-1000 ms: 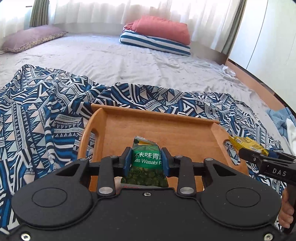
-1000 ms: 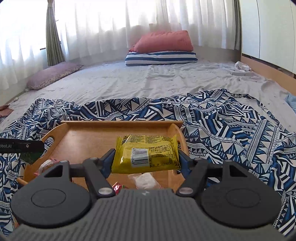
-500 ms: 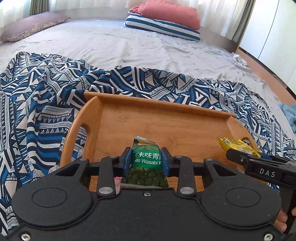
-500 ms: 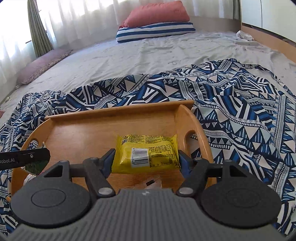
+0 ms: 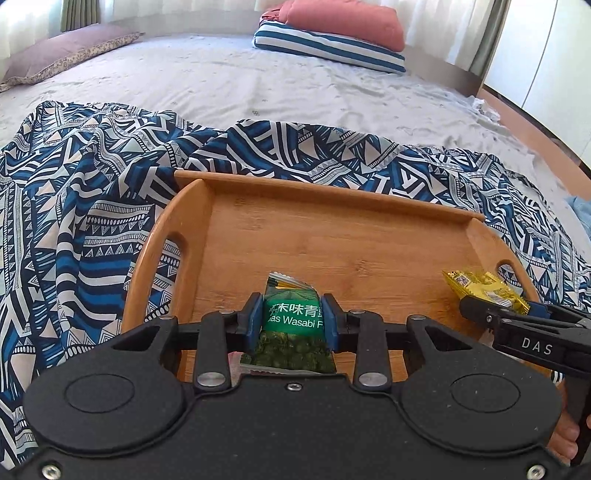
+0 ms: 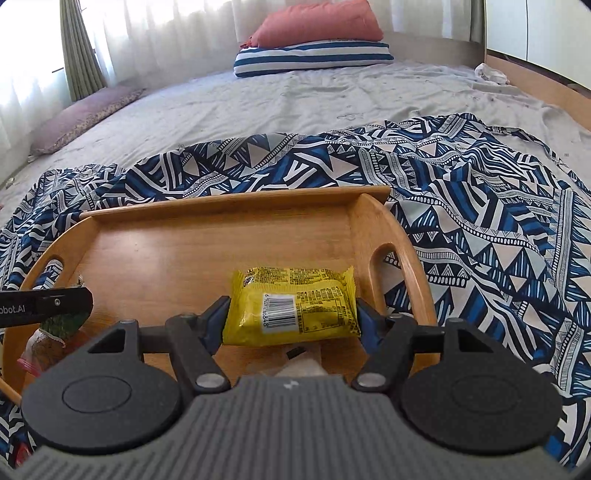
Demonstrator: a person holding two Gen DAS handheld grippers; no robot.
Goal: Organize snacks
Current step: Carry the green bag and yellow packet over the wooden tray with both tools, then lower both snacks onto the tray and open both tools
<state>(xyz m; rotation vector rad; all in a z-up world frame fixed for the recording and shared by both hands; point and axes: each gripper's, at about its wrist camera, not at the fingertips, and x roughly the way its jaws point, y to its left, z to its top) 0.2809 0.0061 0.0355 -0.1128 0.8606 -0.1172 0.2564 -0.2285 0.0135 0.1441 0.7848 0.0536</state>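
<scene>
Left wrist view takes in a wide bed [image 5: 295, 85] under a pale grey sheet, running off toward 12 o'clock, where a striped pillow [image 5: 328, 48] carries a coral pillow [image 5: 343, 18] on top. At 10 o'clock a mauve pillow [image 5: 66, 51] lies near the curtains. A blue and white patterned blanket [image 5: 74, 206] spreads over the near part of the bed, and a wooden tray [image 5: 332, 206] with cut-out handles sits on it.

The left claw [image 5: 293, 323] hangs over the near end of the tray, its blue pads pressed on either side of a green wasabi pea packet [image 5: 293, 314], which stands upright between them. At 3 o'clock the right claw [image 5: 491, 306] reaches in over the tray's right side, near its handle, carrying a yellow snack packet [image 5: 480, 286].

From the right wrist view, the right claw [image 6: 291, 317] grips that yellow snack packet [image 6: 295, 302] flat, barcode side up, above the tray [image 6: 221, 206] near its right handle. The left claw [image 6: 70, 301] shows at 9 o'clock. A clear wrapper [image 6: 299, 365] lies on the tray floor just beneath the yellow packet, and a pink-edged packet [image 6: 33, 350] lies at the tray's near left corner.
</scene>
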